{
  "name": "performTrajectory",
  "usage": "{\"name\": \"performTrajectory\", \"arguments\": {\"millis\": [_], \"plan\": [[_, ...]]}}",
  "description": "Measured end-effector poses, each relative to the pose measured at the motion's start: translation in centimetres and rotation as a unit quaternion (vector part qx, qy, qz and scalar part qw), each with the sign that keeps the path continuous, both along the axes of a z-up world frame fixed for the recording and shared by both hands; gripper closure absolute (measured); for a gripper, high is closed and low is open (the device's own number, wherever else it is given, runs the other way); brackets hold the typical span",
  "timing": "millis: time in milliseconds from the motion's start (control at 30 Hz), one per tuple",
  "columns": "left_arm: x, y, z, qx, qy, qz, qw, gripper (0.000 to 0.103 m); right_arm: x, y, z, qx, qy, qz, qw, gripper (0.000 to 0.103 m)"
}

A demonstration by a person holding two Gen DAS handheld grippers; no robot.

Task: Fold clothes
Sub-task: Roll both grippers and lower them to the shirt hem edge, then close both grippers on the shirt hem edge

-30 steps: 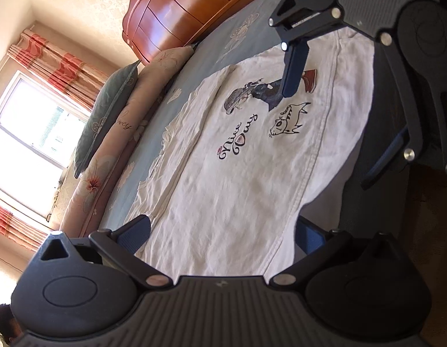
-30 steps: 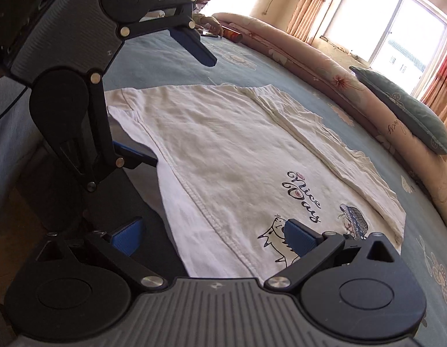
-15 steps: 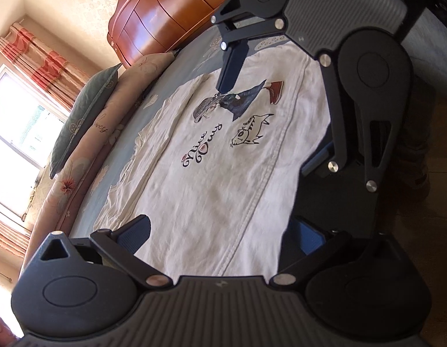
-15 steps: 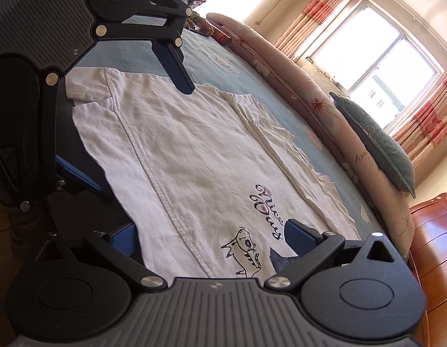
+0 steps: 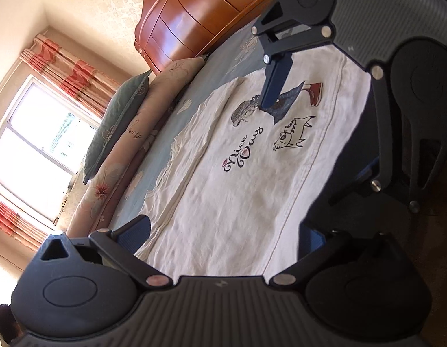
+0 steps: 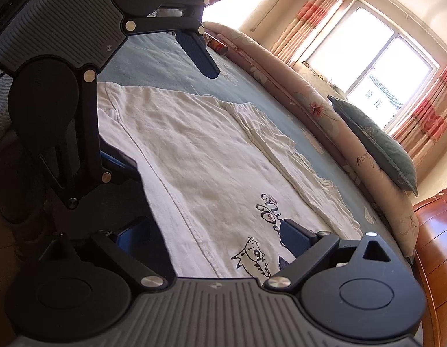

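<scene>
Now both tools wide apart over white shirt [image 5: 235,190]: left tool [image 5: 223,237] gaping, empty; right tool [image 6: 214,237] closing, nothing gripped.

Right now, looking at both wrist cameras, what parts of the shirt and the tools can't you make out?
- T-shirt near edge: left wrist view, hidden under the left tool.
- Shirt print: right wrist view, partly covered by the right tool, whose jaws are closing.
- Right tool's lower finger: left wrist view, lost in dark shadow.

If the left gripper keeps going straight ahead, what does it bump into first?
Probably the white T-shirt spread on the bed: the left gripper points slightly down at it with open jaws. Depth is hard to judge.
</scene>
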State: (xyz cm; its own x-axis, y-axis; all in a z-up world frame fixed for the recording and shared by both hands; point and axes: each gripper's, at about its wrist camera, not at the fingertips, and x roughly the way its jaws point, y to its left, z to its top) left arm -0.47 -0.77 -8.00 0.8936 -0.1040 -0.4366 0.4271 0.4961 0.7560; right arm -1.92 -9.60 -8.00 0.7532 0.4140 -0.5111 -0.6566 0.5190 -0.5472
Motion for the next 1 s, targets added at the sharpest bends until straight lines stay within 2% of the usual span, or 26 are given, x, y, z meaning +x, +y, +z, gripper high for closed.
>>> {"name": "performTrajectory", "arguments": {"millis": [100,200,367,567,833,867,933,967,1000], "plan": [[0.2,0.2,0.2,-0.005,0.005,0.003,1.0000,0.000,0.3,0.9,-0.7,-0.026,-0.032,-0.025,0.999,0.018],[0.1,0.4,0.1,-0.010,0.008,0.003,0.9999,0.000,0.8,0.1,-1.3,-0.061,-0.052,-0.049,0.996,0.020],[0.7,-0.5,-0.8,-0.008,0.022,0.000,0.9997,0.001,1.4,-1.2,-0.7,-0.046,-0.050,-0.070,0.995,0.020],[1.9,-2.0,-1.8,0.020,0.018,0.006,0.9996,0.001,1.8,-1.1,-0.4,-0.040,-0.056,-0.074,0.995,0.020],[1.3,2.0,-2.1,0.050,0.023,0.048,0.9974,0.002,1.5,-4.6,-1.6,-0.075,-0.057,-0.094,0.991,0.020],[1.2,2.4,-2.0,0.048,0.031,0.048,0.9972,0.004,1.5,-5.2,-1.7,-0.080,-0.056,-0.098,0.990,0.020],[1.0,3.1,-1.7,0.042,0.051,0.048,0.9967,0.024,1.5,-6.3,-1.6,-0.087,-0.050,-0.101,0.990,0.027],[0.9,3.1,-1.7,0.045,0.060,0.040,0.9964,0.030,1.5,-6.8,-1.5,-0.090,-0.044,-0.101,0.990,0.034],[0.8,3.0,-1.7,0.051,0.069,0.030,0.9958,0.040,1.5,-7.1,-1.4,-0.092,-0.040,-0.098,0.990,0.042]]}}
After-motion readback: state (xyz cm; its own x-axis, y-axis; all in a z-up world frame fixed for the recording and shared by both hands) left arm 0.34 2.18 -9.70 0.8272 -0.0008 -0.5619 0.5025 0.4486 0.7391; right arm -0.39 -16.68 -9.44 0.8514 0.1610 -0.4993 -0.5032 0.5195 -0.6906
